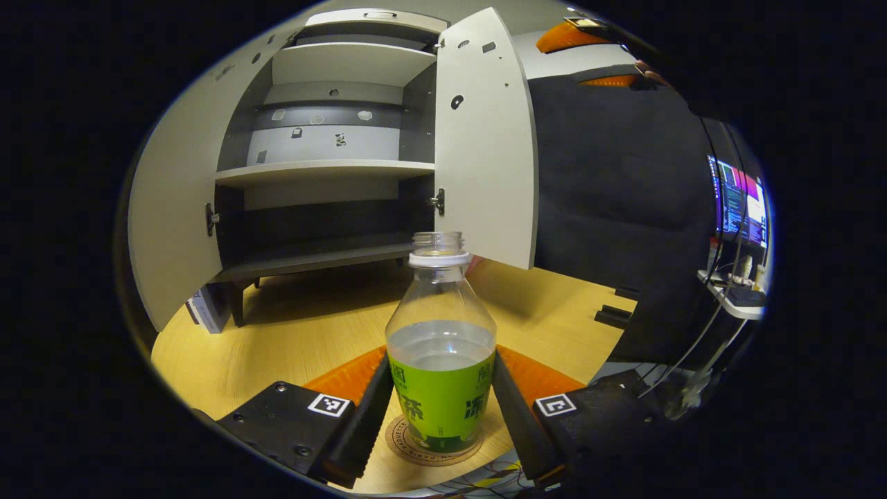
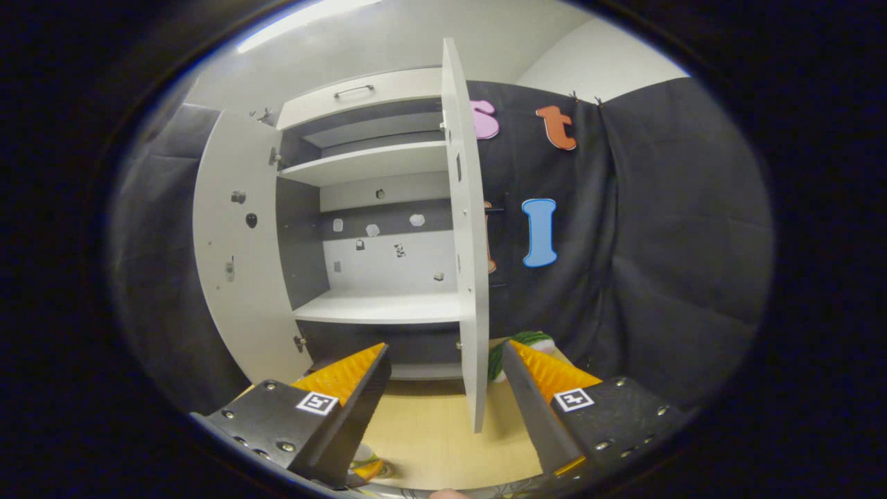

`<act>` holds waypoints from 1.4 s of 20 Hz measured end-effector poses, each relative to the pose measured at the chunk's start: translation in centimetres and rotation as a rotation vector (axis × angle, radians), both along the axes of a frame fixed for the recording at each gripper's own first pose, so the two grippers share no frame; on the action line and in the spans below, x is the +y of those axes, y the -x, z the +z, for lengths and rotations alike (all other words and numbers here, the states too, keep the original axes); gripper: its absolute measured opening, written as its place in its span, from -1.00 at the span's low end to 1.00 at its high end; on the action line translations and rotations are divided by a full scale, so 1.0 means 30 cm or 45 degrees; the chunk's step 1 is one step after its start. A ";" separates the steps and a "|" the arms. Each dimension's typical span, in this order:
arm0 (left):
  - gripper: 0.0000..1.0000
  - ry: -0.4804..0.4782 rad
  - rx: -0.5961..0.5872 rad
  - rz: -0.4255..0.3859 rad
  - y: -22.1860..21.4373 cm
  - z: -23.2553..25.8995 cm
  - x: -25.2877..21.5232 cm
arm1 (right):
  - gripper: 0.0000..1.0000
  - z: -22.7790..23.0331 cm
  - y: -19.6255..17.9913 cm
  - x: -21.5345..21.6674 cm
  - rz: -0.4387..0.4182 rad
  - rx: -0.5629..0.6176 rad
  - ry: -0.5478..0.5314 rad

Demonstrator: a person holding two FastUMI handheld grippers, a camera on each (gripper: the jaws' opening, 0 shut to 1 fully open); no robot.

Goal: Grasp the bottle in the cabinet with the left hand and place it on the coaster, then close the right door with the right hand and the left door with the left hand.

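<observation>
Only left gripper view: bottle (image 1: 441,353) on coaster (image 1: 433,443).

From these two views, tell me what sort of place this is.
Likely a staged recording booth, not a home: black cloth wall behind a small open cabinet on a wooden table, with a lit monitor at one side.
</observation>
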State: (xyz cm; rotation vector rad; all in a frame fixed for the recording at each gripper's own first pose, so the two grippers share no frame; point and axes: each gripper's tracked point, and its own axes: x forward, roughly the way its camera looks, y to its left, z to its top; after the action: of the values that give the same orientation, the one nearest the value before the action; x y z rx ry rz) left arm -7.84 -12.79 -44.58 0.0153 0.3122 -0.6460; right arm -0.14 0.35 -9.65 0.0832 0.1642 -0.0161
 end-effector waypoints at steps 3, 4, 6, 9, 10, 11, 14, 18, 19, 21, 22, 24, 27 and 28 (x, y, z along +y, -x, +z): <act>0.68 -0.063 -0.024 0.004 -0.002 0.006 0.022 | 0.94 -0.005 -0.002 0.006 0.005 0.001 0.005; 0.70 -0.060 -0.025 0.003 0.000 0.012 0.024 | 0.94 -0.005 -0.003 0.008 0.008 0.000 0.004; 0.70 -0.048 0.003 -0.015 0.004 0.024 0.016 | 0.95 -0.003 -0.007 0.006 0.004 -0.003 -0.011; 0.74 -0.078 -0.012 -0.023 0.010 0.062 0.014 | 0.95 0.001 0.000 -0.005 0.000 -0.017 -0.026; 0.75 -0.102 -0.022 -0.017 0.014 0.070 0.018 | 0.94 -0.001 0.005 -0.014 -0.006 -0.022 -0.021; 0.76 -0.122 -0.033 -0.014 0.011 0.086 0.024 | 0.94 -0.003 0.012 -0.022 -0.010 -0.026 -0.018; 0.77 -0.085 -0.027 -0.013 0.024 0.160 0.013 | 0.94 -0.028 0.043 -0.056 -0.033 -0.018 -0.031; 0.78 -0.038 -0.090 0.030 0.002 0.333 0.018 | 0.94 -0.033 0.094 -0.116 -0.073 -0.024 -0.052; 0.77 -0.038 -0.110 0.039 -0.007 0.375 0.019 | 0.94 -0.029 0.104 -0.136 -0.081 -0.030 -0.047; 0.77 -0.056 -0.167 0.055 -0.018 0.476 0.026 | 0.94 -0.022 0.121 -0.179 -0.096 -0.040 -0.022; 0.78 -0.060 -0.195 0.055 -0.016 0.529 0.024 | 0.94 -0.016 0.128 -0.205 -0.110 -0.046 -0.003; 0.77 -0.059 -0.257 0.059 -0.008 0.642 0.022 | 0.90 0.019 0.128 -0.253 -0.129 -0.077 0.036; 0.90 -0.021 -0.327 0.065 0.009 0.828 0.016 | 0.90 0.081 0.111 -0.311 -0.135 -0.146 0.065; 0.98 -0.005 -0.330 0.075 0.004 0.863 0.008 | 0.94 0.093 0.101 -0.343 -0.137 -0.161 0.071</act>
State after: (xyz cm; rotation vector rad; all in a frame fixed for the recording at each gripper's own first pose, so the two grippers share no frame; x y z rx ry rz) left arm -7.95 -12.55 -18.70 0.0928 0.0633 -0.5771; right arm -3.17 -9.93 -6.84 0.0370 0.0325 -0.1222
